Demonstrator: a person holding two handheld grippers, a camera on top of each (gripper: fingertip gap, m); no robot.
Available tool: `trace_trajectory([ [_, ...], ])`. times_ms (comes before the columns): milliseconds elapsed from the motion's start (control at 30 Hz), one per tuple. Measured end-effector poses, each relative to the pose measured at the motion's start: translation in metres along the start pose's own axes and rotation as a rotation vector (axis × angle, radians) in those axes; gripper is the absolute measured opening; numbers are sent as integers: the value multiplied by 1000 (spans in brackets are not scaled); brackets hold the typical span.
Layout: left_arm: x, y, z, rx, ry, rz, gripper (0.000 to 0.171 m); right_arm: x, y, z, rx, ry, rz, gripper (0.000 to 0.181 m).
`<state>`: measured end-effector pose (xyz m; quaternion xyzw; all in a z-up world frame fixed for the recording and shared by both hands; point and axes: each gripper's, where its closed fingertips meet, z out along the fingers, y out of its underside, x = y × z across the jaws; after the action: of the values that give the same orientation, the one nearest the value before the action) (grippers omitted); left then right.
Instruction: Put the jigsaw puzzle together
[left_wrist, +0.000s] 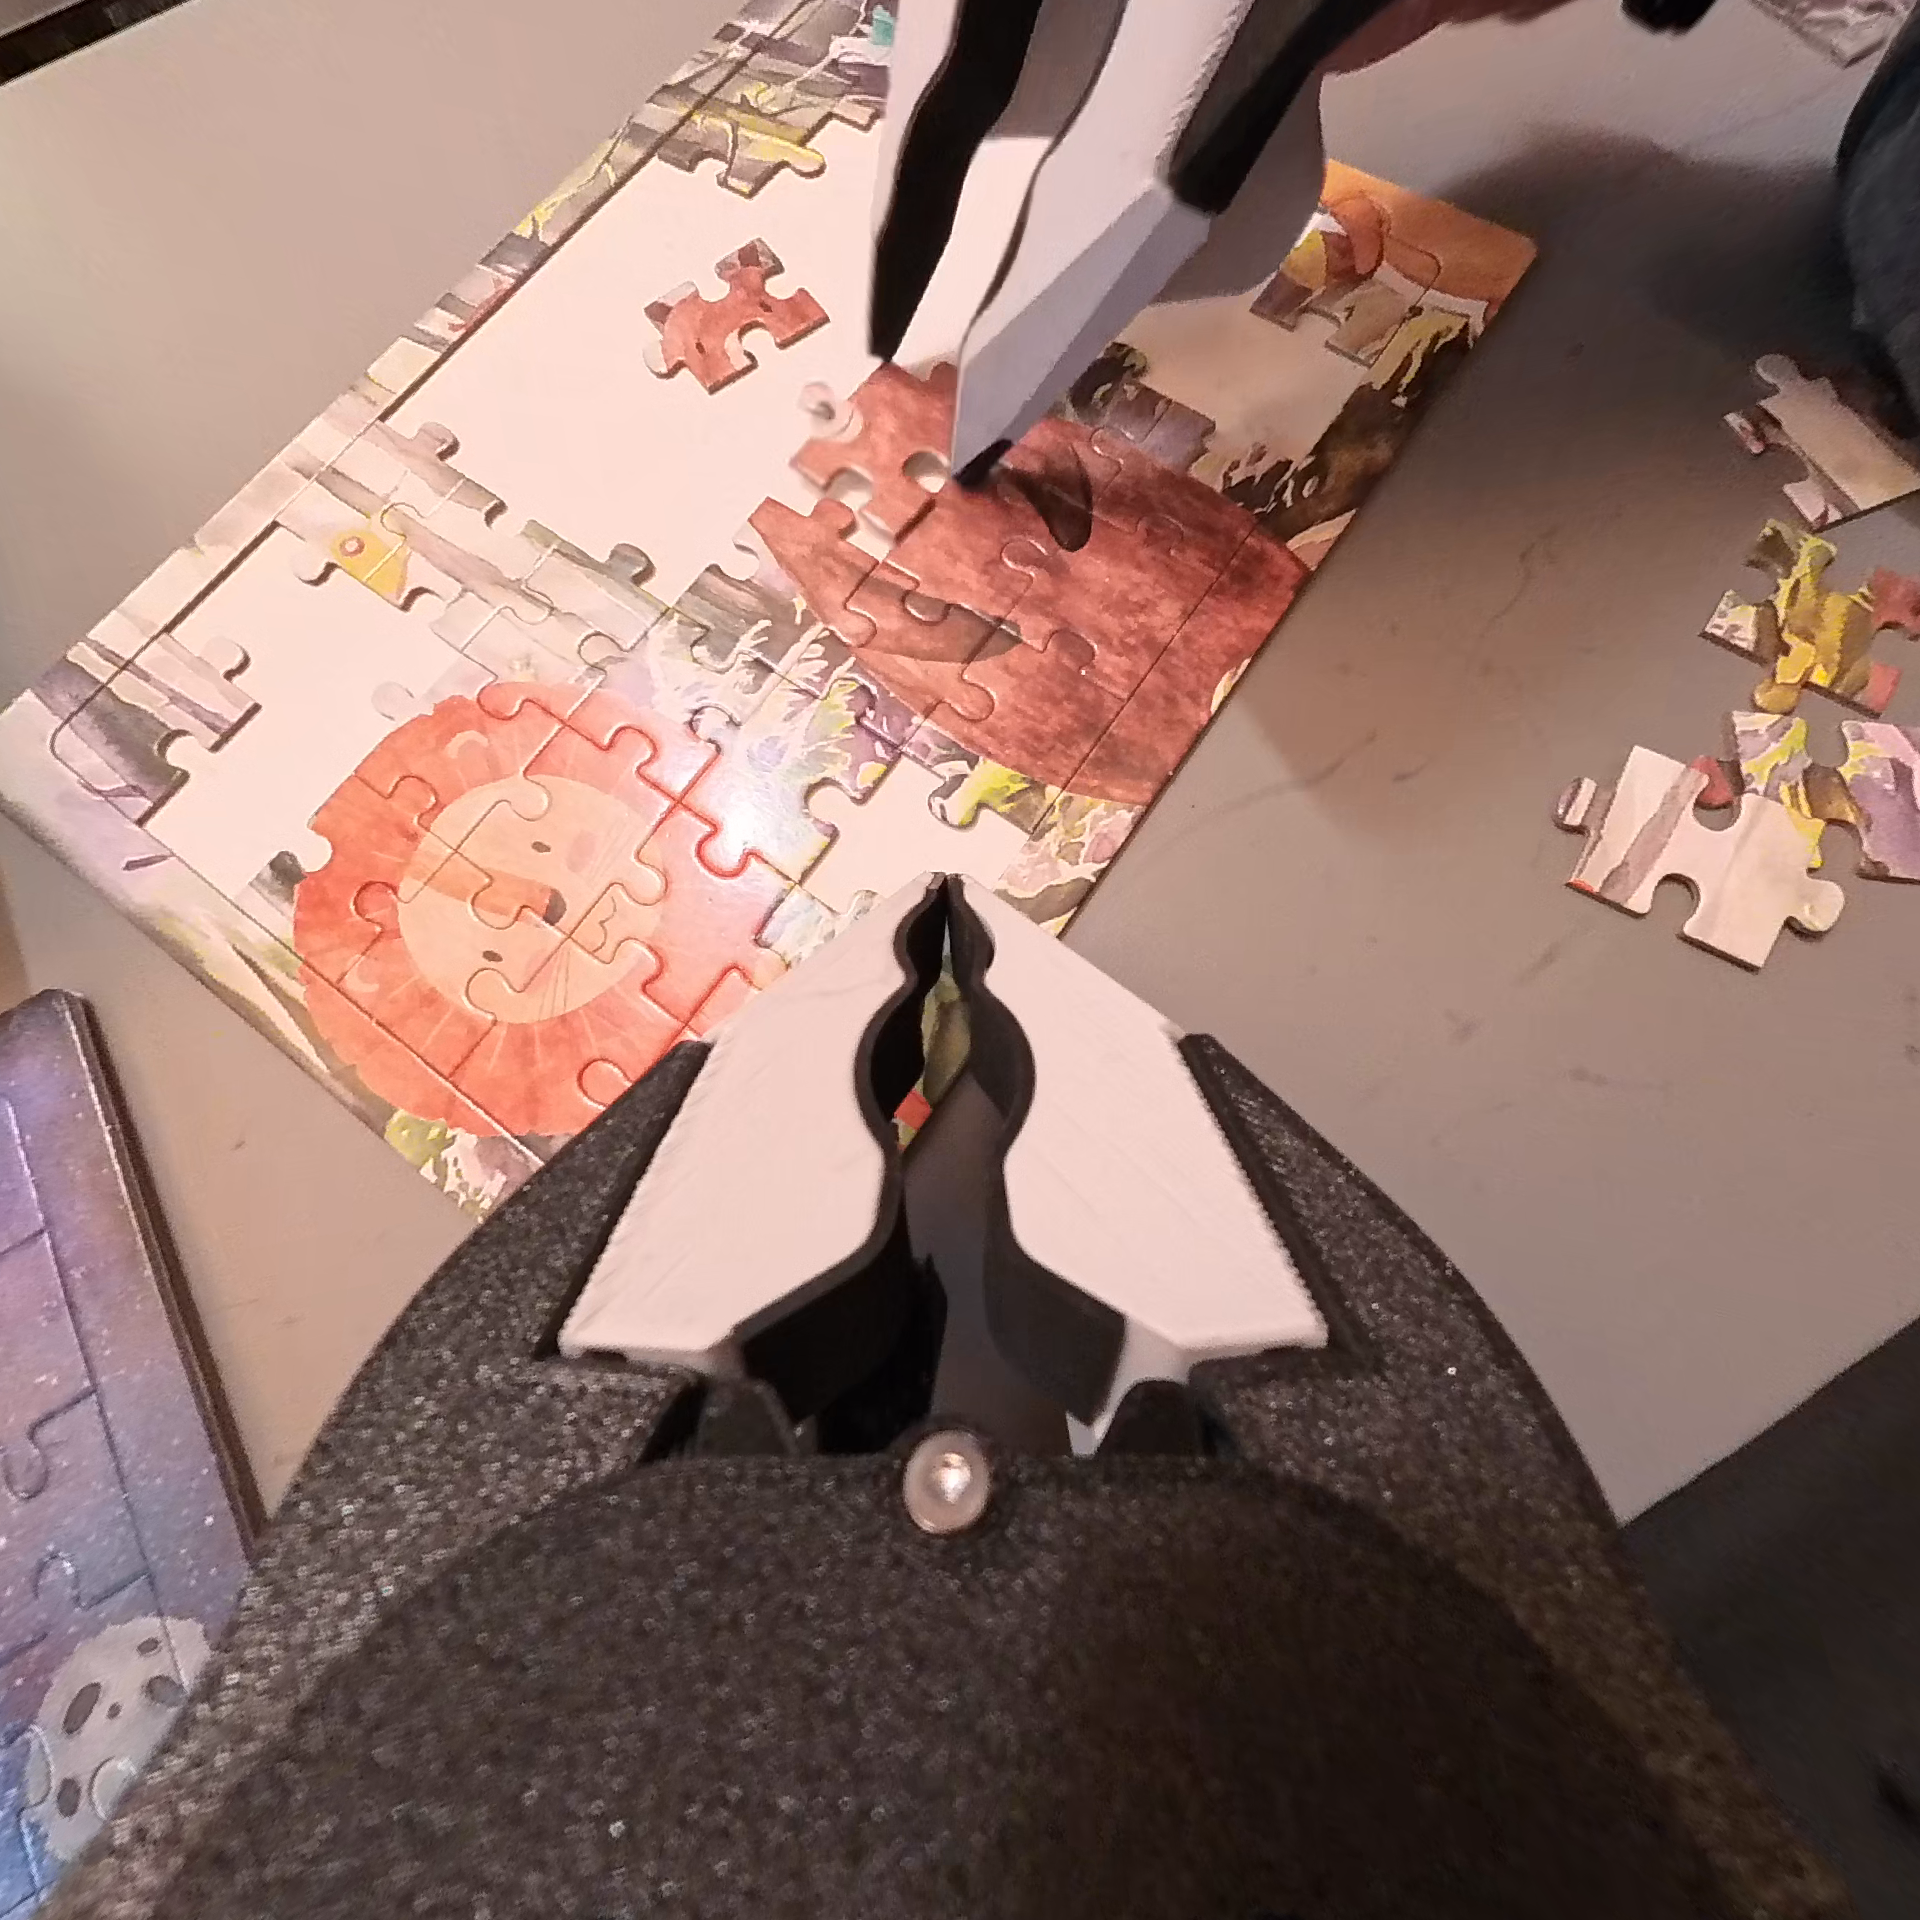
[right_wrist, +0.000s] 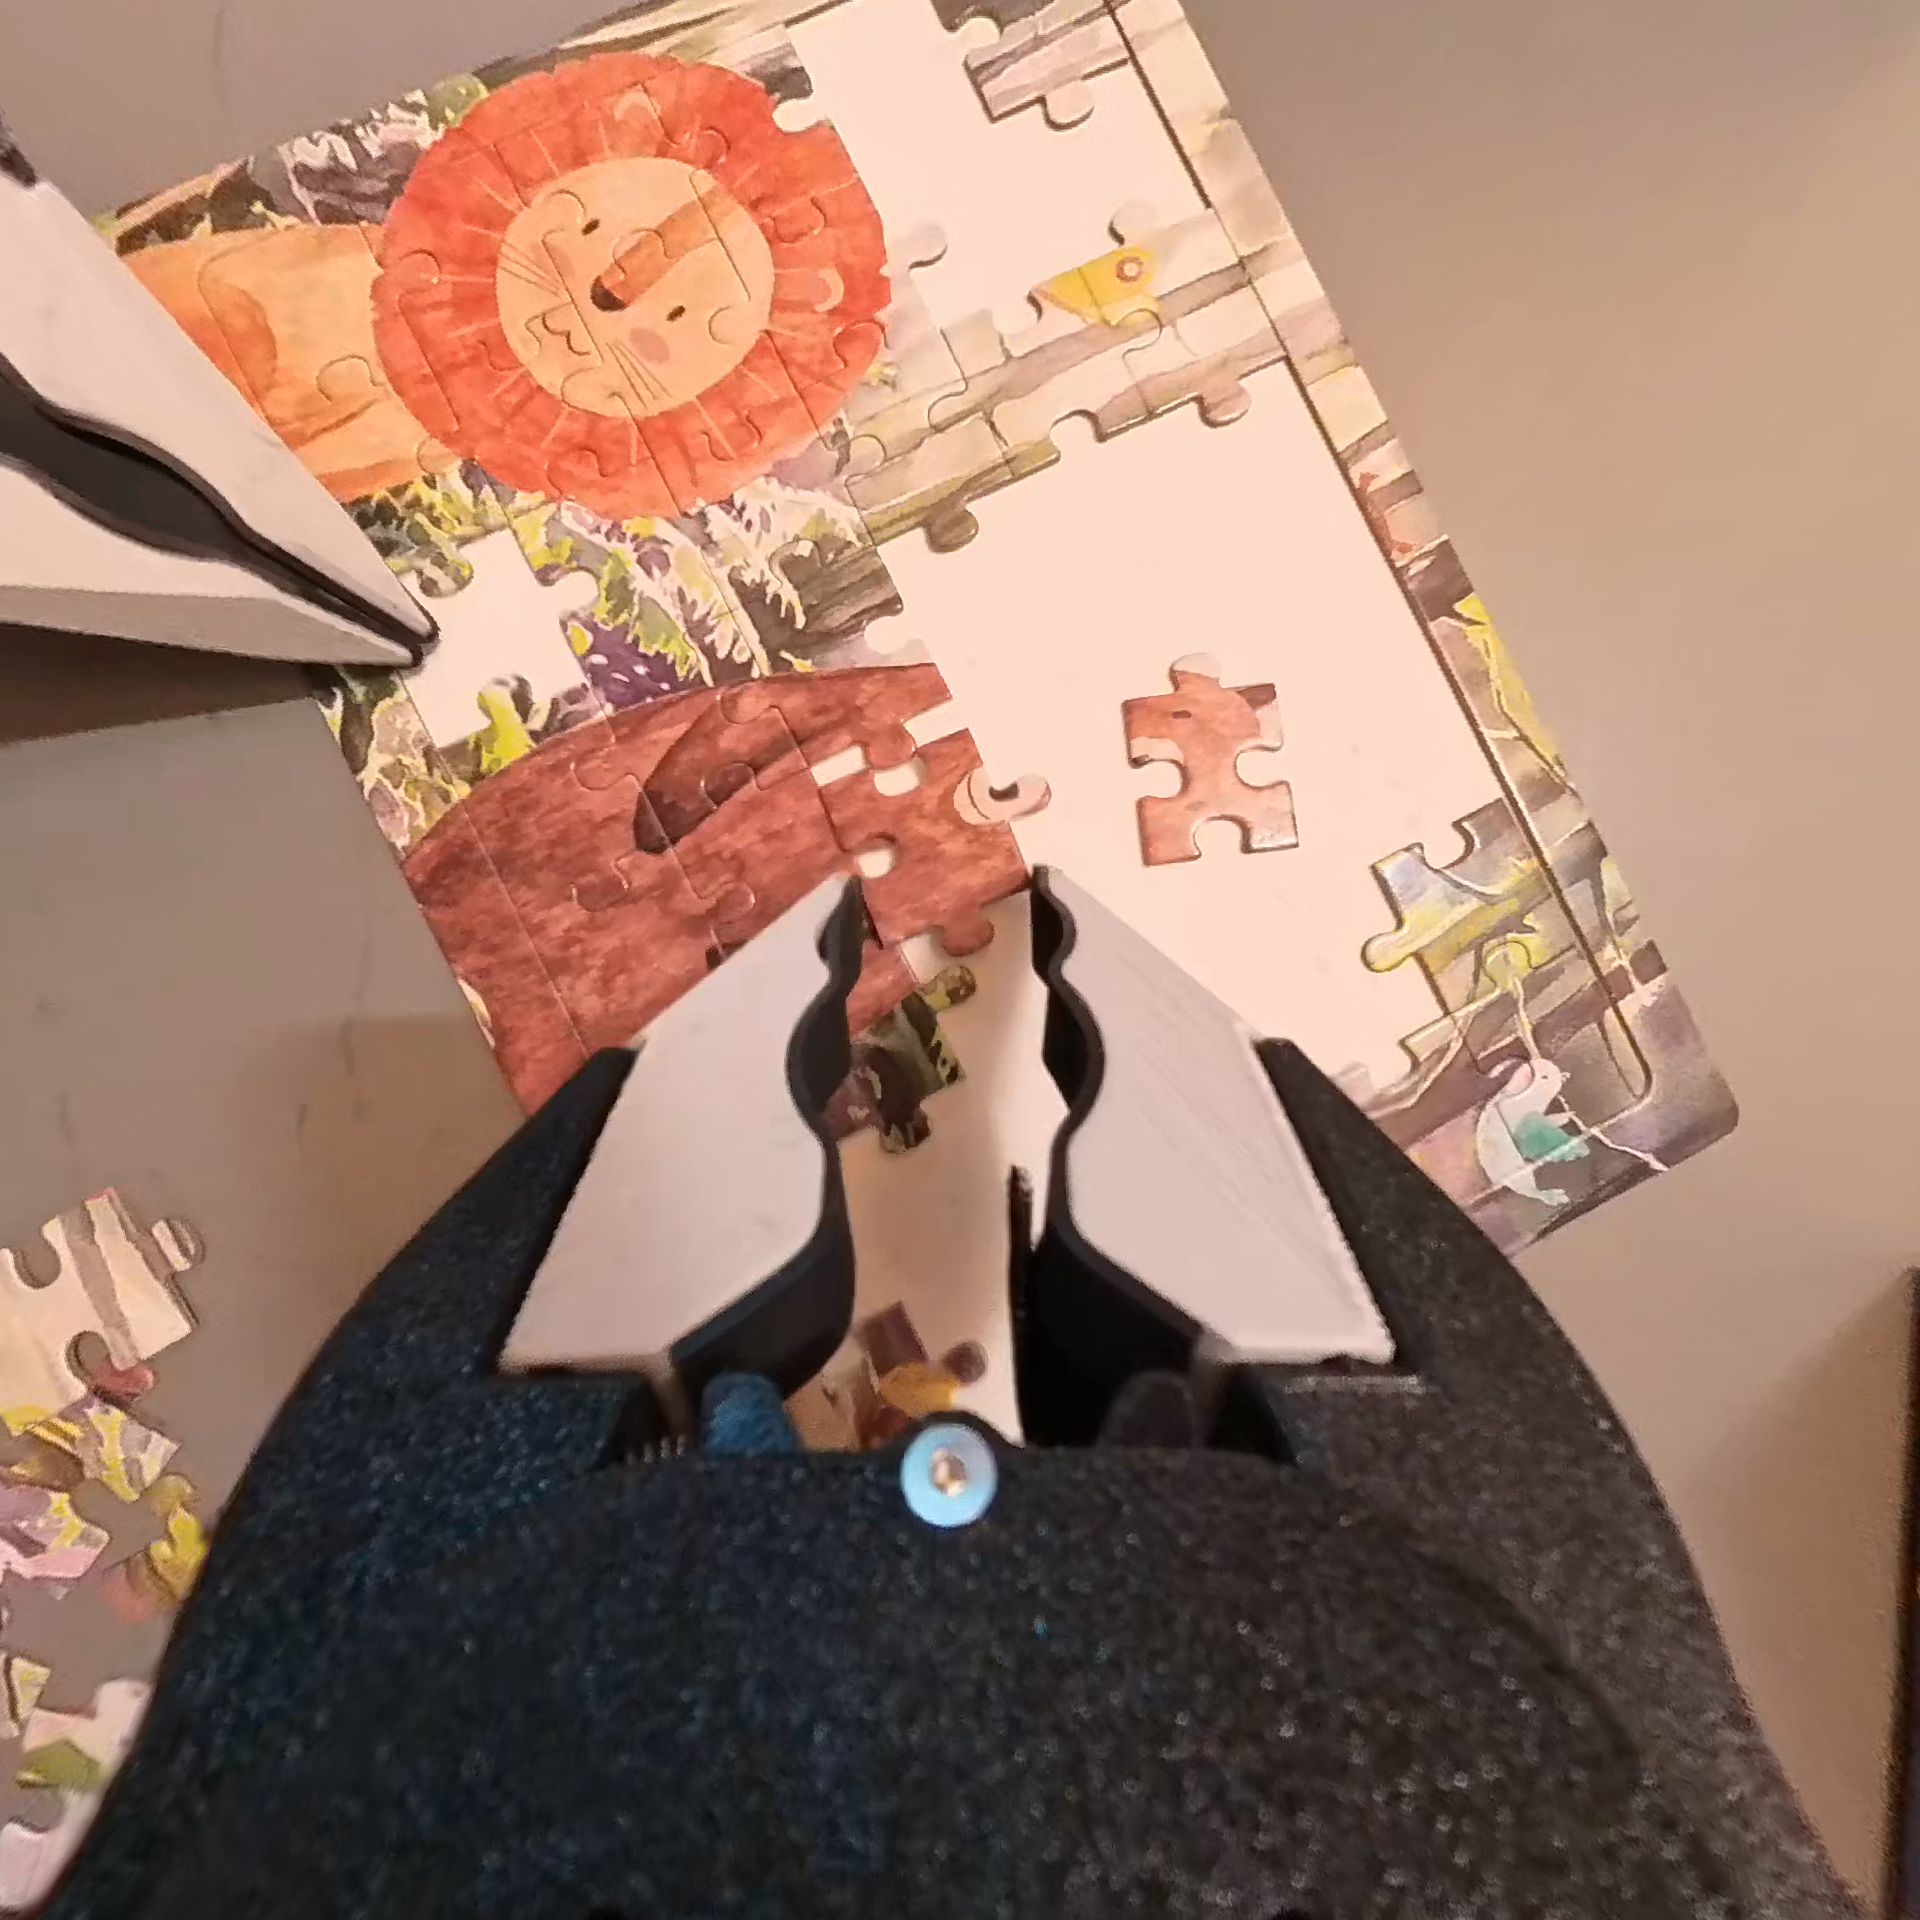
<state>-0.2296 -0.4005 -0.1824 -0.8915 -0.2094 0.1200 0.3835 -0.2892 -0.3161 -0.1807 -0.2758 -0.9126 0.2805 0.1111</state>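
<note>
The partly built jigsaw puzzle (left_wrist: 540, 831) shows an orange lion and a brown animal body and lies flat on the table. My right gripper (right_wrist: 943, 881) is open. Its fingertips (right_wrist: 1044, 883) rest astride a brown piece (right_wrist: 935, 821) that lies loosely against the brown body, with small gaps at the joints. The same gripper (left_wrist: 935, 416) and piece (left_wrist: 883, 442) show in the left wrist view. A loose brown piece (left_wrist: 738, 317) lies on the bare board (right_wrist: 1210, 774). My left gripper (left_wrist: 948, 883) is shut and empty over the puzzle's near edge, and it also appears in the right wrist view (right_wrist: 410, 634).
Several loose pieces (left_wrist: 1704, 842) lie on the grey table right of the puzzle, and also show at the lower left of the right wrist view (right_wrist: 94, 1320). A dark purple puzzle box (left_wrist: 83, 1403) sits at the lower left. A dark sleeve (left_wrist: 1881, 208) is at the far right. There is about 11 centimetres between the tips of the two grippers. To reach the loose brown piece (left_wrist: 738, 317) in a straight line is about 4 centimetres for my right fingers, about 15 centimetres for my left. Seen from the right wrist view (right_wrist: 1202, 771) as well.
</note>
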Motion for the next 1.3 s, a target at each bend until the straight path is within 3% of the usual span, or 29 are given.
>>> trace_trajectory([
  [67,0,0,0,0,0,0,0,9,7,-8,-14,44,-10,32],
  [200,0,0,0,0,2,-2,0,-4,-10,-12,93,-69,38,32],
  [333,0,0,0,0,0,0,0,-5,-6,4,36,-27,-19,31],
  [867,0,0,0,0,1,-2,0,-2,-9,0,53,-33,-39,36],
  [1033,0,0,0,0,1,-2,0,-20,-31,3,117,-83,-43,23],
  [1200,0,0,0,0,0,-1,0,-11,-21,11,63,-73,15,9],
  [1300,0,0,0,0,1,-1,0,-16,-15,11,51,-125,45,19],
])
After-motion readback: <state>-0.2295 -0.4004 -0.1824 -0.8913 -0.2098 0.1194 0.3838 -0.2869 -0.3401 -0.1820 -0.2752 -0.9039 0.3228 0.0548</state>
